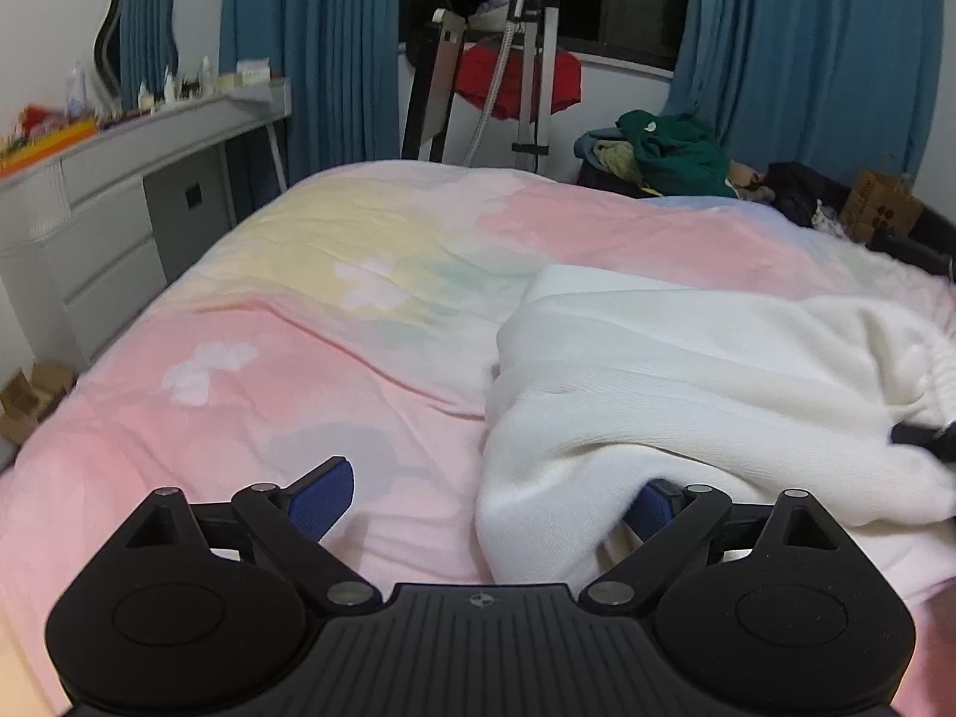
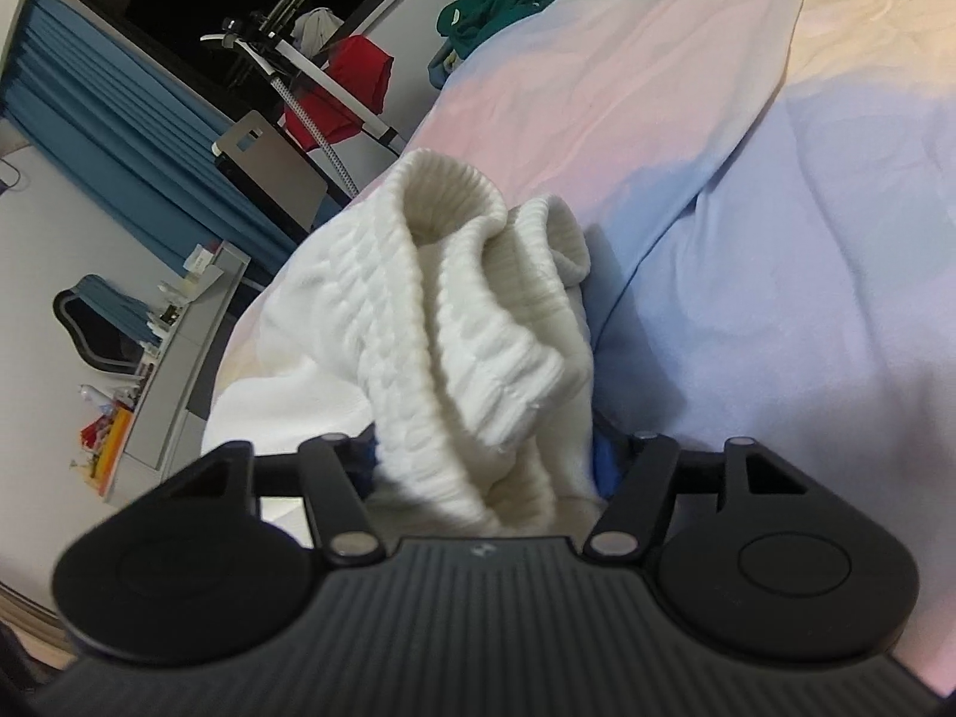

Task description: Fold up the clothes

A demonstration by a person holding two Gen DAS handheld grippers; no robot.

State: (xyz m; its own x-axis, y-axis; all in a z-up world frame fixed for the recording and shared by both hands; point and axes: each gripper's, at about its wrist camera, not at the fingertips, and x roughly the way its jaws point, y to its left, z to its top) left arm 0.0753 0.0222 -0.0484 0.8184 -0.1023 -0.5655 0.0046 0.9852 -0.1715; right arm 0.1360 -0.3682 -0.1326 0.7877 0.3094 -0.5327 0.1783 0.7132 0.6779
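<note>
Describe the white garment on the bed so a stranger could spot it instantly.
Start at the big bed with the pastel pink, yellow and blue quilt. On its near right part lies a rumpled white knit sweater, its ribbed edge bunched at the right gripper. It is the only white clothing on the quilt; the green heap sits beyond the bed.

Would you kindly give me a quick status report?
Left gripper open at white sweater edge. Right gripper around ribbed hem, closure unclear. Nothing obstructing.
</note>
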